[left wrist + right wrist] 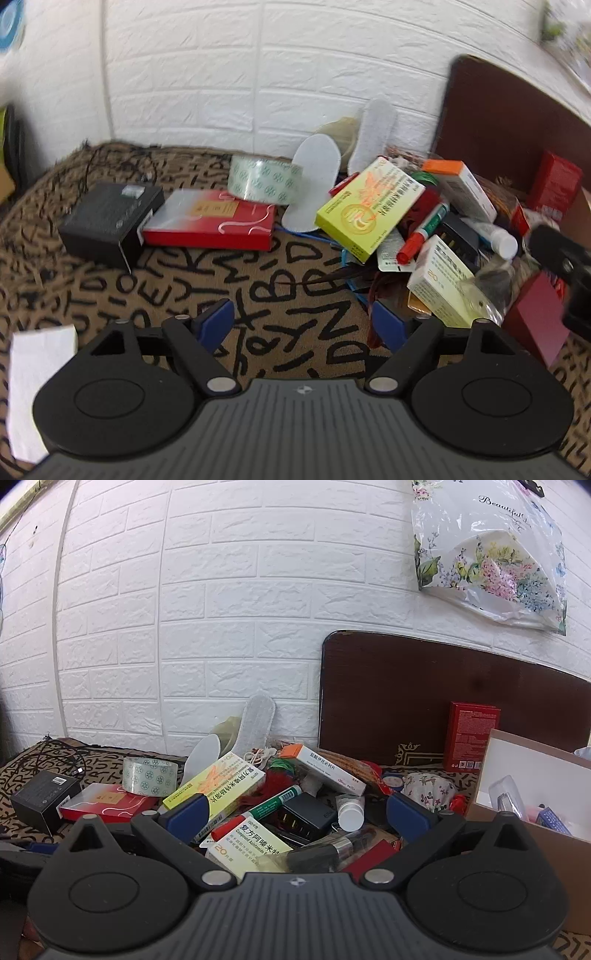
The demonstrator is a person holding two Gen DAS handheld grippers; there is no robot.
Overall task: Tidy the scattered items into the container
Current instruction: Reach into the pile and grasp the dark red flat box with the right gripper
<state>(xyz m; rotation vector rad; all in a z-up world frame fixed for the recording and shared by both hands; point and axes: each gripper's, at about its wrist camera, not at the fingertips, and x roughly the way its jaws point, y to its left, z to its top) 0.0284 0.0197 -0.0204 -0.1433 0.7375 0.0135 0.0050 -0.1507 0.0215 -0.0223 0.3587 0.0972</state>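
Now, surface: a tan cloth (pixel 295 291) scrawled with black letters is covering the whole work area, and a white paper sheet (pixel 40 387) is lying on it near the left gripper.
Room: a white brick-pattern wall (pixel 221 609) is standing right behind the clutter, a dark brown board (pixel 406 701) is leaning against it, and a flowered plastic bag (pixel 491 554) is hanging high on the right.
Container: a cardboard box (pixel 517 849) is sitting at the right edge of the right wrist view, its pale flap (pixel 532 775) standing up.
Contents: a clear packet and something bluish are showing inside, though the view is too cramped to name them.
Scattered pile: a yellow medicine box (pixel 369 210) is leaning on top of the heap, a red-capped marker (pixel 424 232) is lying just beside it, and a white bottle (pixel 351 810) is lying near a dark charger (pixel 306 816).
Left side: a black box (pixel 110 221) is touching a flat red box (pixel 210 221), with a roll of printed tape (pixel 264 179) resting on the red box's far edge.
Left gripper (pixel 303 323): jaws spread wide, hovering over bare cloth, carrying nothing.
Right gripper (pixel 293 814): jaws spread wide over the pile, gripping nothing.
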